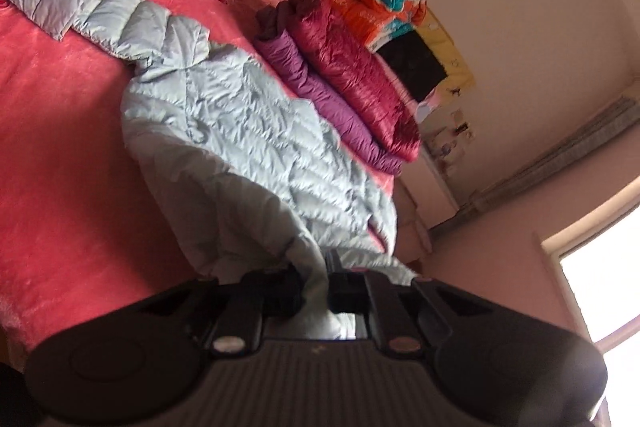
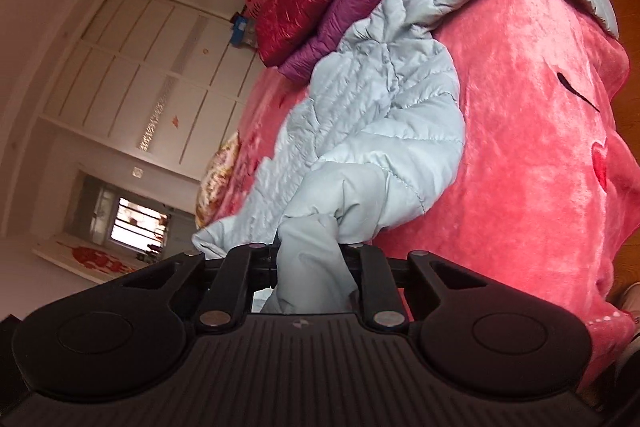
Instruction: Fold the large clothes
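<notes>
Fold barely begun: left gripper [image 1: 316, 283] and right gripper [image 2: 310, 259] clamped on pale blue jacket [image 1: 248, 147], still spread across bed [image 1: 60, 147].

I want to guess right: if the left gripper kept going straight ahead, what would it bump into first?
Probably more of the light blue puffer jacket that the left gripper already pinches, spread on the pink blanket. Depth is unclear.
</notes>
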### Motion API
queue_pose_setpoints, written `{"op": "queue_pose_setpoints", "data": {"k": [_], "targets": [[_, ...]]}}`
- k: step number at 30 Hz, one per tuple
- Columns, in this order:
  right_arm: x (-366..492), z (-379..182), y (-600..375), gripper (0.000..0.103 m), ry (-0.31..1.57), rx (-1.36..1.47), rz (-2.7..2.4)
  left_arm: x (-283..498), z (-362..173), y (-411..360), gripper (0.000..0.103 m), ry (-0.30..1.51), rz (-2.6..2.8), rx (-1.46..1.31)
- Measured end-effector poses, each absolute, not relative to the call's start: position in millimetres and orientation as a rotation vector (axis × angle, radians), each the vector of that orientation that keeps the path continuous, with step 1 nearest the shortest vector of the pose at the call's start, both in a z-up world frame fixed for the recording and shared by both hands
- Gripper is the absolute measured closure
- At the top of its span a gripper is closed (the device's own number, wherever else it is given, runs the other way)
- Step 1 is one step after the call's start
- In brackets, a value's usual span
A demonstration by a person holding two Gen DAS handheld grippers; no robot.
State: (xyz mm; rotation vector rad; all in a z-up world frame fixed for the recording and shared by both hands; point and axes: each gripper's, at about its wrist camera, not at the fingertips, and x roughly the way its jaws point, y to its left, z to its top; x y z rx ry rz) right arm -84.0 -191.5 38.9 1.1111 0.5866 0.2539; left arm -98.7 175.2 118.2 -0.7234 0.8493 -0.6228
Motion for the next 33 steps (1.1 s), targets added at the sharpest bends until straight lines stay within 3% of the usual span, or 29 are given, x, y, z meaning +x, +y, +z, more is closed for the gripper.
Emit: {"op": "queue_pose_setpoints", "data": {"k": [7,14,16,18,21,23,28,33], "targets": [[-100,54,-210,0.084,0.498,1.288,0.218,-109,142,213,0.096,0.813,-0.553,-0.917],[-86,17,-192,0.08,0.745,1.12,0.008,-119,82,227,0.096,1.038,-0.215,-0.804],[-81,3,-185,0.073,0.832,1.035,-0.045,-124,77,230,0.093,1.041,-0.17,-0.763],[-78,-4,-184,0.04,0.879,0.99,-0.093,-130,79,232,0.085,1.032,-0.158,-0.737],[-83,-2,-191,0.024,0.853,0.975,-0.115,-138,94,229,0.061,0.983,-0.156,-0.631],[-90,2,-197,0.011,0.828,0.974,-0.138,-146,105,225,0.057,0.948,-0.16,-0.567],[-109,17,-207,0.009,0.732,0.923,-0.185,-156,130,203,0.05,0.869,-0.225,-0.431],[-106,46,-179,0.004,0.622,0.651,-0.145,-154,136,162,0.045,0.83,-0.276,-0.305]]}}
